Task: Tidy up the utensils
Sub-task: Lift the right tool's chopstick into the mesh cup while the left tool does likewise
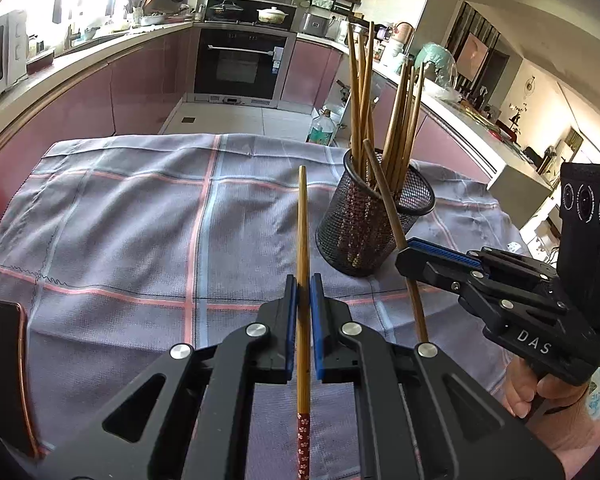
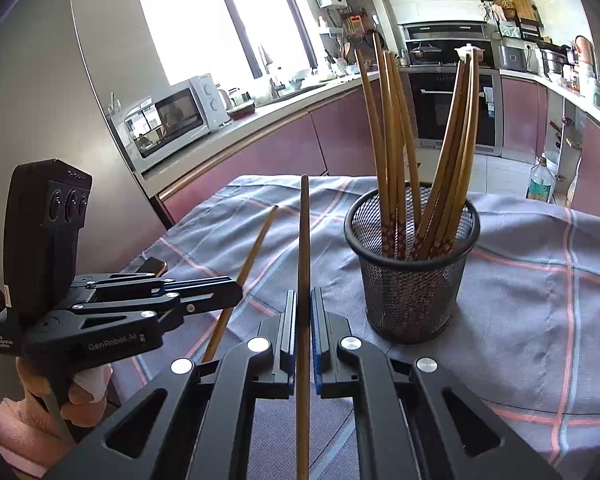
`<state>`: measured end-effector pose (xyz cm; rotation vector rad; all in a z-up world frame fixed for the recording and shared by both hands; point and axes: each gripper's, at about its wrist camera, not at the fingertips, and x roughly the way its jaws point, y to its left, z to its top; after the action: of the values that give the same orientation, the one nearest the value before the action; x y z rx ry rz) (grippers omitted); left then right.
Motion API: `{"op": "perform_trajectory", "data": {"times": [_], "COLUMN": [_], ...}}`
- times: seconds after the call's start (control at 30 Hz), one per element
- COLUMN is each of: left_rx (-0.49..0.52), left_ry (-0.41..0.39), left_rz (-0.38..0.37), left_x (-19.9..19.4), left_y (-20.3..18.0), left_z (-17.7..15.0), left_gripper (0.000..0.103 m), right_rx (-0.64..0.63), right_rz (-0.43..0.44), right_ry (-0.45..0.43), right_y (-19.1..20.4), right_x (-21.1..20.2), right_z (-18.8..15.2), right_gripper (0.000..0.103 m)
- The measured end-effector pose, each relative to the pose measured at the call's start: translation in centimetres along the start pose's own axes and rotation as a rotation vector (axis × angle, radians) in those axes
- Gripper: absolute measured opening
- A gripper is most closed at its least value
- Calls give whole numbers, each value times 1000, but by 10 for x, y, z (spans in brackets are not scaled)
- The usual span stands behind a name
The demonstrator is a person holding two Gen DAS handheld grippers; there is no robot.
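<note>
A black mesh cup (image 1: pixel 374 220) stands upright on the checked cloth and holds several wooden chopsticks (image 1: pixel 366 96); it also shows in the right wrist view (image 2: pixel 414 264) with its chopsticks (image 2: pixel 388 132). My left gripper (image 1: pixel 304 284) is shut on one chopstick (image 1: pixel 302 232) that points forward above the cloth, left of the cup. My right gripper (image 2: pixel 303 300) is shut on another chopstick (image 2: pixel 304 240), also pointing forward. In the left wrist view the right gripper (image 1: pixel 410 256) holds its chopstick (image 1: pixel 384 196) against the near side of the cup. The left gripper (image 2: pixel 236 292) shows at the left of the right wrist view.
The grey checked cloth (image 1: pixel 140 240) covers the table. A dark phone-like slab (image 1: pixel 8 372) lies at the table's left edge. Pink kitchen cabinets (image 2: pixel 260 148), a microwave (image 2: pixel 172 116) and an oven (image 1: pixel 240 64) stand beyond. A plastic bottle (image 1: pixel 322 128) stands on the floor behind the table.
</note>
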<state>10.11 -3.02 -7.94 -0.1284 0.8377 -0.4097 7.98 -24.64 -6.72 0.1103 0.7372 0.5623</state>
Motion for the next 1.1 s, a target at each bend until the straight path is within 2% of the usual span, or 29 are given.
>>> {"op": "perform_trajectory", "data": {"times": [0.5,1.1], "left_rx": [-11,25], "left_ry": [-119,-231], "left_rz": [-133,-149], "left_x": [-54,-80], "left_y": [-3,-25], "left_z": [19,55], "left_gripper": [7,7], "right_rx": [-2,-36], "right_rz": [-20,-53], "right_ry": [-144,-265], "right_y": [-7,-6], "right_x": [-42,-75], "right_z": [19,45], "right_gripper": [5,5]}}
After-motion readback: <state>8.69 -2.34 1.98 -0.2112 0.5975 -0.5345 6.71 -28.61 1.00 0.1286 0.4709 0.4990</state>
